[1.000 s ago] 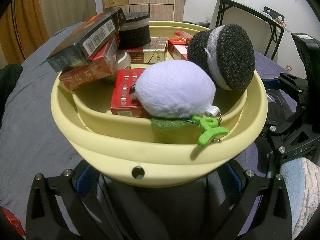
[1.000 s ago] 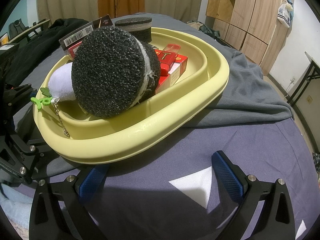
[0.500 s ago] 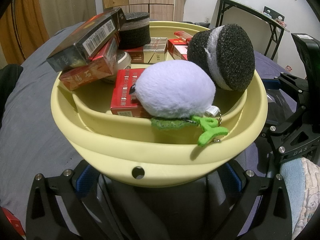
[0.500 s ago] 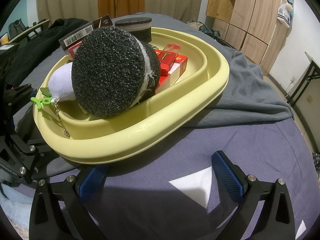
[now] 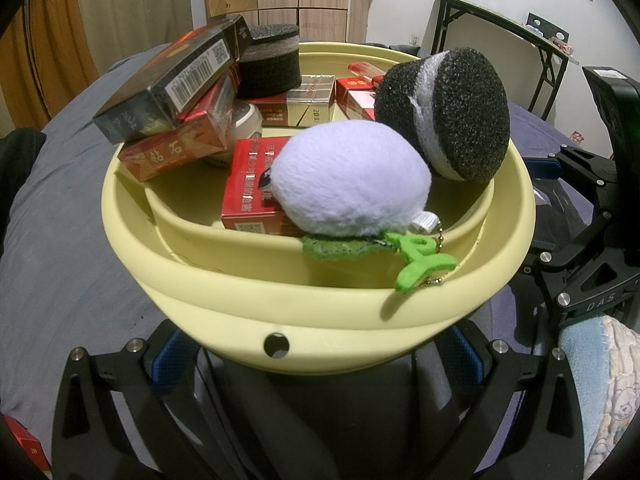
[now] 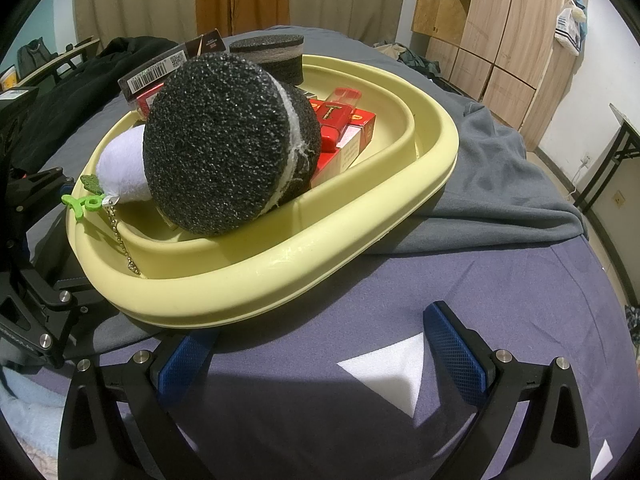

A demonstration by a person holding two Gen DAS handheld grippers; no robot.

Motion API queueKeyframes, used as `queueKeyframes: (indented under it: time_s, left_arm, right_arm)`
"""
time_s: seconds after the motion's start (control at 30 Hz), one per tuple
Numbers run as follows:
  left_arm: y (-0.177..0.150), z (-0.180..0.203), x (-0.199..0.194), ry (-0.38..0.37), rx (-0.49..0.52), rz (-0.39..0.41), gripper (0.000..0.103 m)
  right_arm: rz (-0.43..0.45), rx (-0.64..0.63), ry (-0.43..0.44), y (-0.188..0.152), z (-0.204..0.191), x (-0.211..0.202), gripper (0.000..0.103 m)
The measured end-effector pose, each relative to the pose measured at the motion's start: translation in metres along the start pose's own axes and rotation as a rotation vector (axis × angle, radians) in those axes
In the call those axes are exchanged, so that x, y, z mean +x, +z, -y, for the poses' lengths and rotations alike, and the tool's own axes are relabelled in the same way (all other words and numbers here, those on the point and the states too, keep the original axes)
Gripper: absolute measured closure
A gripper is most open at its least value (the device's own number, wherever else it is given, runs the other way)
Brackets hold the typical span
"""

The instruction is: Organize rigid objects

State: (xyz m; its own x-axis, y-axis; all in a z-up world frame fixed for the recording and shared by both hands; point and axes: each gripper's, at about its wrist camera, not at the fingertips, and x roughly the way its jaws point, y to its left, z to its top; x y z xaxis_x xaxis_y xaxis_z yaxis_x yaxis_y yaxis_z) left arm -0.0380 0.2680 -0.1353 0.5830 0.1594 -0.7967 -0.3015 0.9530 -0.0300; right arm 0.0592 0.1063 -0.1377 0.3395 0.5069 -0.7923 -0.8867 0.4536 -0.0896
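A bed [image 6: 460, 280] covered in a dark blue sheet was seen carrying a rumpled grey blanket [image 6: 500, 184], on which a pale yellow tray [image 6: 280, 272] was set. A small red box [image 5: 22, 442], possibly a carton, lay near the edge.

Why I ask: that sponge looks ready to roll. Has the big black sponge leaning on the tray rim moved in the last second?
No. The big black sponge rests at the same spot on the yellow tray's rim, beside the white plush.
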Motion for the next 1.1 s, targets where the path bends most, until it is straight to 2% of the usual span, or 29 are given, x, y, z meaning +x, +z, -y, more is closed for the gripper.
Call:
queueKeyframes:
  time_s: [1.1]
  left_arm:
    - [-0.0005, 0.0008, 0.0002, 0.001, 0.000, 0.000, 0.000]
  right_arm:
    - [0.000, 0.002, 0.000, -0.0013, -0.0045, -0.0008, 0.000]
